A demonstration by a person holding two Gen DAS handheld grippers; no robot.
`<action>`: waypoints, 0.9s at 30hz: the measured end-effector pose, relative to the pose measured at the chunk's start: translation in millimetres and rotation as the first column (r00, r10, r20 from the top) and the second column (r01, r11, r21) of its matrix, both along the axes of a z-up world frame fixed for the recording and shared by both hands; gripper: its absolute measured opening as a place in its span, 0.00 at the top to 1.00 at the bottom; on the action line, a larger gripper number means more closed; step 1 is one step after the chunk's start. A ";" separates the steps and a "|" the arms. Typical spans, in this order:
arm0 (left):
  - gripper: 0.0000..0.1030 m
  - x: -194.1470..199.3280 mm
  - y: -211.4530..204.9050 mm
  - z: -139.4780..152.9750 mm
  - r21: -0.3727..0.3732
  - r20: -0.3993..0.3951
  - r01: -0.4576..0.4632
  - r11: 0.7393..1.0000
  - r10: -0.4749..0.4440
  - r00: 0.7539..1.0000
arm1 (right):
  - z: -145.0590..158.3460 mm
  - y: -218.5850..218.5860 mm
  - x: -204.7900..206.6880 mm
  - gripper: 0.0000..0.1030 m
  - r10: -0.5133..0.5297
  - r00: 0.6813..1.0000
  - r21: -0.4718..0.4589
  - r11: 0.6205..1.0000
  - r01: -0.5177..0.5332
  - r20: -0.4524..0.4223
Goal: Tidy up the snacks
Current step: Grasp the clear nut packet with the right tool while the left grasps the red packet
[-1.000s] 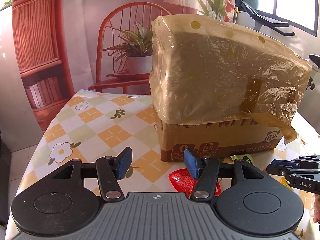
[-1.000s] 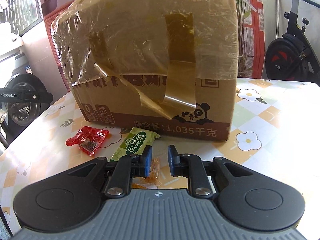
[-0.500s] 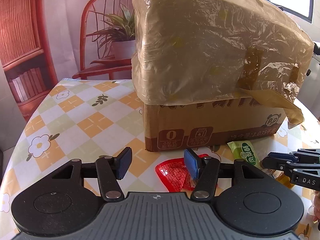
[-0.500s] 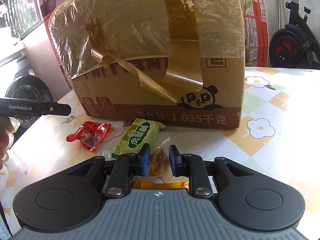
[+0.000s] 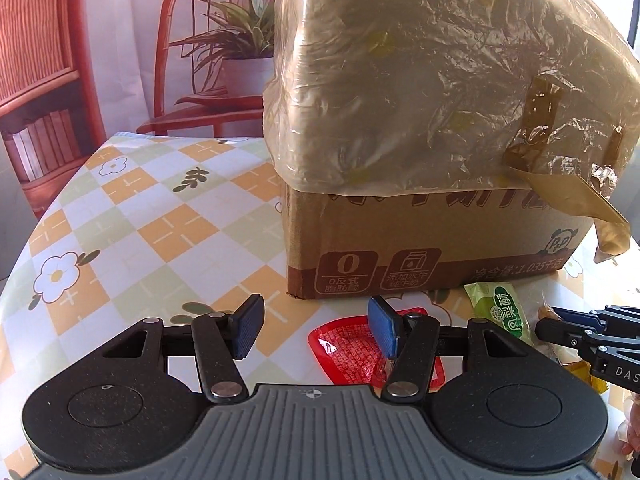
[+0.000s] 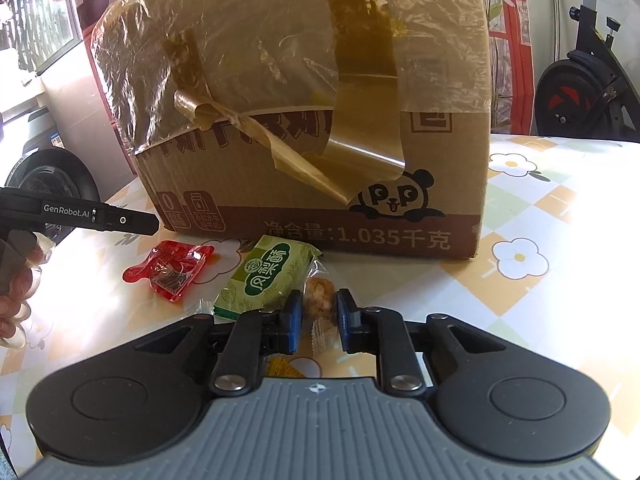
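Note:
A taped cardboard box (image 6: 320, 128) under crinkled plastic stands on the flowered tablecloth (image 6: 540, 240). In front of it lie a red snack packet (image 6: 168, 268) and a green packet (image 6: 268, 276). My right gripper (image 6: 319, 314) is shut on a small brown snack in clear wrap (image 6: 319, 298). An orange wrapper (image 6: 280, 368) peeks out beneath its fingers. In the left wrist view my left gripper (image 5: 316, 328) hangs open just above the red packet (image 5: 344, 344), which lies under its right finger. The box (image 5: 400, 240) rises just behind, the green packet (image 5: 504, 312) lies to the right, and the right gripper (image 5: 560, 322) enters from the right edge.
The left gripper's arm (image 6: 100, 218) and a hand (image 6: 16, 300) show at the left of the right wrist view. An exercise bike (image 6: 580, 92) stands beyond the table's right side. A printed backdrop with a red chair and plant (image 5: 208, 60) hangs behind the tablecloth (image 5: 140, 220).
My left gripper has come down and closer to the box, so the red packet now lies under its right finger. The right gripper has kept its place, shut on the brown snack.

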State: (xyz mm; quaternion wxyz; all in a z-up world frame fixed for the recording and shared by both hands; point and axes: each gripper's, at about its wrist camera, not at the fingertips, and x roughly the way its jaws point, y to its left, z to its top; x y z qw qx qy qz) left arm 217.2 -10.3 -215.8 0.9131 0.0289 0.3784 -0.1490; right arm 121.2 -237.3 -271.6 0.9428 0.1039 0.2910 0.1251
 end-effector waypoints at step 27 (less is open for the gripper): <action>0.40 -36.6 -20.2 -26.4 0.031 0.058 -0.099 0.995 0.097 0.994 | -1.4 -7.0 -4.3 0.81 -0.015 1.000 0.036 0.999 0.015 0.004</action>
